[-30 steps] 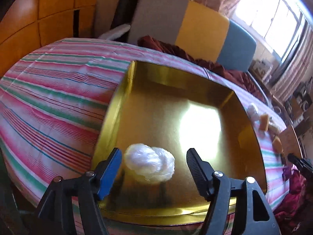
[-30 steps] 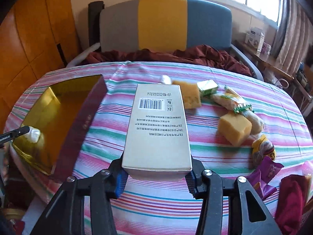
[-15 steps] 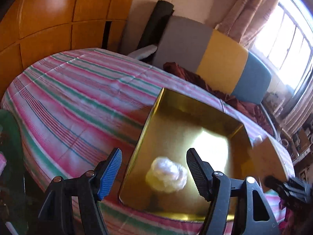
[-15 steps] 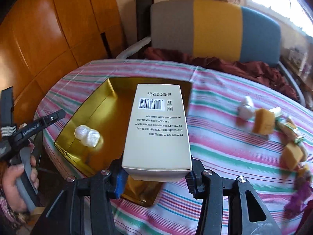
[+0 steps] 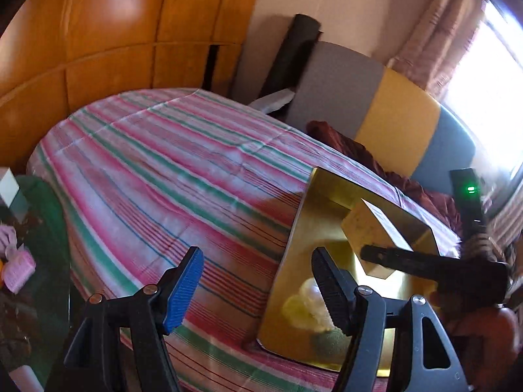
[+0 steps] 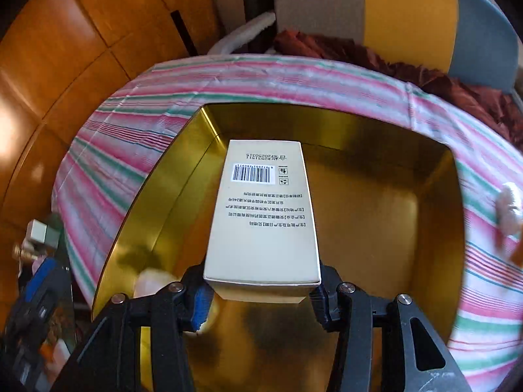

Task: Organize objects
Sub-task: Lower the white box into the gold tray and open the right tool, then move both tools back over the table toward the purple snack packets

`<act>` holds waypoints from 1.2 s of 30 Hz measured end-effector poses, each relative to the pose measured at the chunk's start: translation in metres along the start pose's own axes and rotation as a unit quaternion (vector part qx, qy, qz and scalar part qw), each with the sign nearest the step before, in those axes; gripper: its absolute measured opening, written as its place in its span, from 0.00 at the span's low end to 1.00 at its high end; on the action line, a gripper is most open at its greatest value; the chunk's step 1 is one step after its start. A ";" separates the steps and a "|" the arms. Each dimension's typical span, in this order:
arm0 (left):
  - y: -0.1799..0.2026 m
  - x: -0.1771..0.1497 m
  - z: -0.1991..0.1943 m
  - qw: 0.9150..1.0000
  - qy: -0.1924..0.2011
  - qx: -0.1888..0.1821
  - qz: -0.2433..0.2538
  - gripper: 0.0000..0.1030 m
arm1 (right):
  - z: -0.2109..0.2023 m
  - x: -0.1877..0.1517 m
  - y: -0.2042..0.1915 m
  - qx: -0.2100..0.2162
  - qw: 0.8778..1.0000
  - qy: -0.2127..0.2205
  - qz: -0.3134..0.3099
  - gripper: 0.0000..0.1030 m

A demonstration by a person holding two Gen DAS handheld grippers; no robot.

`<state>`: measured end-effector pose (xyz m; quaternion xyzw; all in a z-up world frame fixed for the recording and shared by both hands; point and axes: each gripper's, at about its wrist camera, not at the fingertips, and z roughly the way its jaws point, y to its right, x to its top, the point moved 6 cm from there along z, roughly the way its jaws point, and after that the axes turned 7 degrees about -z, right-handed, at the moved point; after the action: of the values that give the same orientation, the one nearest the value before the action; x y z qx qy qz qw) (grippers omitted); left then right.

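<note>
A gold tray (image 6: 376,228) sits on the striped tablecloth. My right gripper (image 6: 260,297) is shut on a cream carton with a barcode (image 6: 264,215) and holds it over the tray's inside. A white plastic-wrapped lump (image 6: 148,284) lies in the tray's near left corner. In the left wrist view the tray (image 5: 304,248) is at lower right, the carton (image 5: 369,228) hangs over it in the right gripper, and the white lump (image 5: 307,307) lies partly behind my finger. My left gripper (image 5: 258,285) is open and empty over the tray's left edge.
The striped tablecloth (image 5: 170,170) covers a round table. A grey, yellow and blue chair (image 5: 376,111) with a dark red cloth (image 6: 425,75) stands behind it. Wooden panels (image 5: 98,32) line the left wall. A white packet (image 6: 510,209) lies right of the tray. Clutter (image 5: 19,268) sits below the table's left edge.
My right gripper has carried the carton from over the tablecloth to over the tray. My left gripper has pulled back and left, away from the white lump, which stays in the tray.
</note>
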<state>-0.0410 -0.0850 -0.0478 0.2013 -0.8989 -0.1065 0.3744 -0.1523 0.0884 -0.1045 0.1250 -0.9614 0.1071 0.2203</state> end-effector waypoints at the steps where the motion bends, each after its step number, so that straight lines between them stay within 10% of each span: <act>1: -0.002 0.001 0.001 1.000 -0.001 0.000 -0.005 0.67 | 0.007 0.004 -0.002 0.000 1.000 0.000 0.009 0.49; 13: 0.006 -0.001 -0.005 1.000 0.007 -0.022 0.002 0.67 | 0.007 0.020 -0.022 0.088 0.994 0.042 0.052 0.71; 26: 0.046 -0.027 -0.013 0.996 0.000 -0.062 0.063 0.67 | -0.083 -0.023 0.000 0.060 0.993 0.105 0.001 0.84; 36: 0.094 -0.055 -0.032 0.981 -0.011 -0.138 0.135 0.67 | -0.135 -0.065 0.051 -0.043 0.988 0.148 -0.010 0.84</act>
<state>-0.0096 0.0218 -0.0283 0.0235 -0.8984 -0.1802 0.3998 -0.0565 0.1851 -0.0226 0.1082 -0.9208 0.0810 0.3659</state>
